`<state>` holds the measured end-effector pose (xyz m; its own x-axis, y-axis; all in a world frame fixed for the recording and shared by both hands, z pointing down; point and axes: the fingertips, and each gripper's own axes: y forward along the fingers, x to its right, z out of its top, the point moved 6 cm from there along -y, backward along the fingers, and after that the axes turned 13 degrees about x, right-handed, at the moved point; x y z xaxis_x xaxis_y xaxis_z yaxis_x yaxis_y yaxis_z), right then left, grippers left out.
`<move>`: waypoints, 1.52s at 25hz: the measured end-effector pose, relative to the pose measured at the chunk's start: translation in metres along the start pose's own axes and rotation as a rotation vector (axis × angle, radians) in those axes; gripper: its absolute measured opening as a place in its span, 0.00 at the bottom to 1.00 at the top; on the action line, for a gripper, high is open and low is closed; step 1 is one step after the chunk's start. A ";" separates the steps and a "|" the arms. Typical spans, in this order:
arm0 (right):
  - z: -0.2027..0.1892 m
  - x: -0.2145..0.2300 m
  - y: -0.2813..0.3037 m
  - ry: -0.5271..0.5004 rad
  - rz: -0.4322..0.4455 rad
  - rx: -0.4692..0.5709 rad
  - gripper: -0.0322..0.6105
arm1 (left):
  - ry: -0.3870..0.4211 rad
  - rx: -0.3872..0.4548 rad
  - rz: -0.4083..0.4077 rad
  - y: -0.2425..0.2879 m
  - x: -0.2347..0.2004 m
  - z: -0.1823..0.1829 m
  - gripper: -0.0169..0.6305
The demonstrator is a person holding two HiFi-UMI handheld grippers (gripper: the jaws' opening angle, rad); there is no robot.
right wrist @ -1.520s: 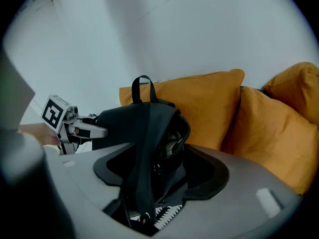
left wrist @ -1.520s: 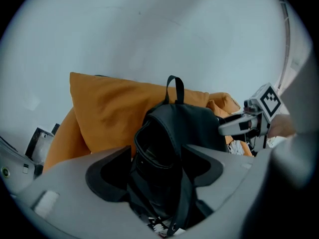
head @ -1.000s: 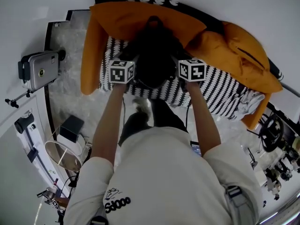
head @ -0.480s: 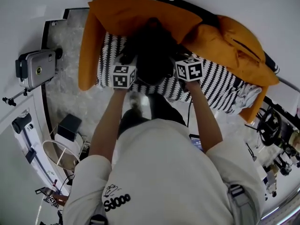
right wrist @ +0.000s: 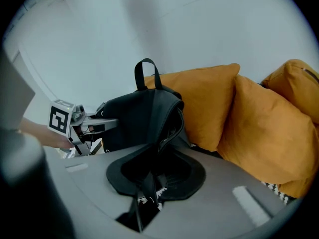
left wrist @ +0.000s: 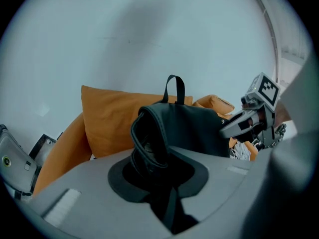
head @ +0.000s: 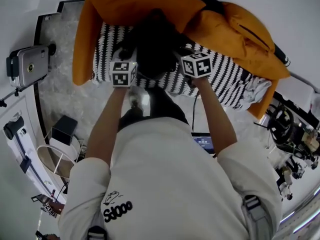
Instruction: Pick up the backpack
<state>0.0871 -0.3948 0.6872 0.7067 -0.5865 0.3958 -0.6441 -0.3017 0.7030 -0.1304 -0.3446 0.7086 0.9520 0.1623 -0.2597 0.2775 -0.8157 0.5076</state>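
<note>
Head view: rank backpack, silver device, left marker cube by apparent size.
1. backpack
2. silver device
3. left marker cube, though it sits nearer the camera, so its real rank is unsure.

Black backpack [left wrist: 194, 128] pinched in left gripper [left wrist: 162, 176] and right gripper [right wrist: 149, 180] looks smooth, faintly glossy, leather-like, gripper shells matt grey plastic, orange cushions [right wrist: 209, 101] beyond them matt cloth, striped throw [head: 227, 81] below chunky knit.

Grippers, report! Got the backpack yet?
Jaws just closed in: left gripper and right gripper both pinch the backpack. It stands upright before the orange cushions. Nothing seen blocking.
</note>
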 end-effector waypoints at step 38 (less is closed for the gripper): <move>-0.024 -0.235 -0.238 -0.306 -0.074 0.473 0.13 | 0.218 0.322 -0.062 -0.278 0.107 0.087 0.10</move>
<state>0.0812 -0.1671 0.4410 0.6833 -0.7208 0.1164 -0.7067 -0.6128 0.3537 -0.1174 -0.1491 0.4679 0.9493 0.3030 -0.0834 0.3139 -0.9273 0.2039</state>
